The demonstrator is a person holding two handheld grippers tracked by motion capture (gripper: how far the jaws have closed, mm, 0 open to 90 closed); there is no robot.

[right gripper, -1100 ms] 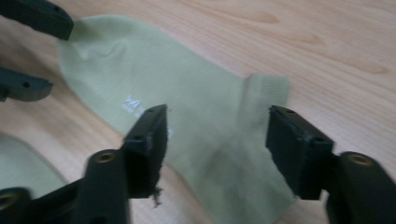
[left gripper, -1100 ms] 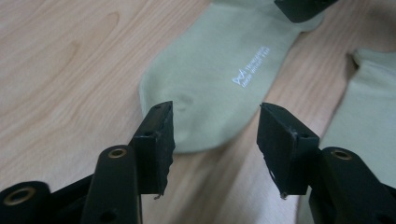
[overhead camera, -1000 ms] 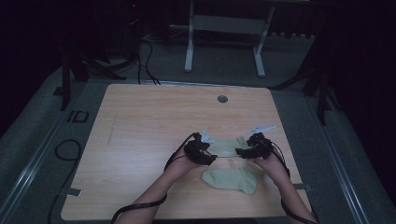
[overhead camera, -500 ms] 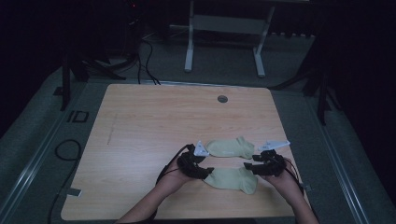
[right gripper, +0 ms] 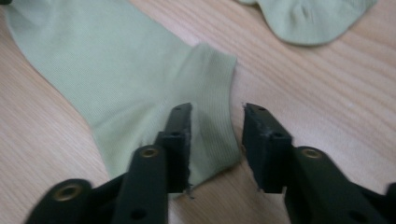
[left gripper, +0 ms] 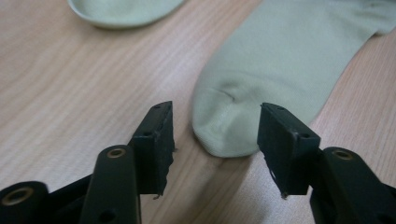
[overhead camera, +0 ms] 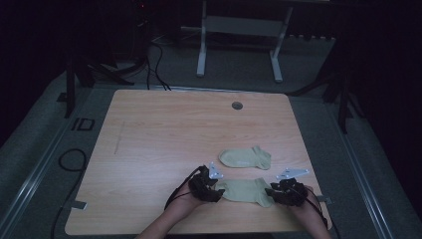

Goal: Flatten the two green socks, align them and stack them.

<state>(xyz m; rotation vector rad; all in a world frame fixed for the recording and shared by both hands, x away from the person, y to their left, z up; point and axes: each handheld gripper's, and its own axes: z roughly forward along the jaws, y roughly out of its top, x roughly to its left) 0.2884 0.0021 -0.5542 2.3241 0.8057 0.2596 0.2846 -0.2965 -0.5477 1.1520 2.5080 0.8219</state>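
Socks of pale green knitted cloth, two of them, are laid flat on the light wooden table, both toward its right near corner. The nearer sock is stretched along the near edge between the two grippers; the farther sock is set just beyond it, apart from it.

At the nearer sock's toe end the left gripper is held low over the wood. In the left gripper view its black jaws are seen parted, with the rounded toe between them; the pads are not pressed on the cloth.

At the ribbed cuff end the right gripper is placed. In the right gripper view its jaws have just been closing, and the ribbed cuff is seen between them: one jaw is laid over the cloth, the other is beside the cuff's edge over bare wood. A gap is kept between the jaws, and no clamping of the cloth can be seen.
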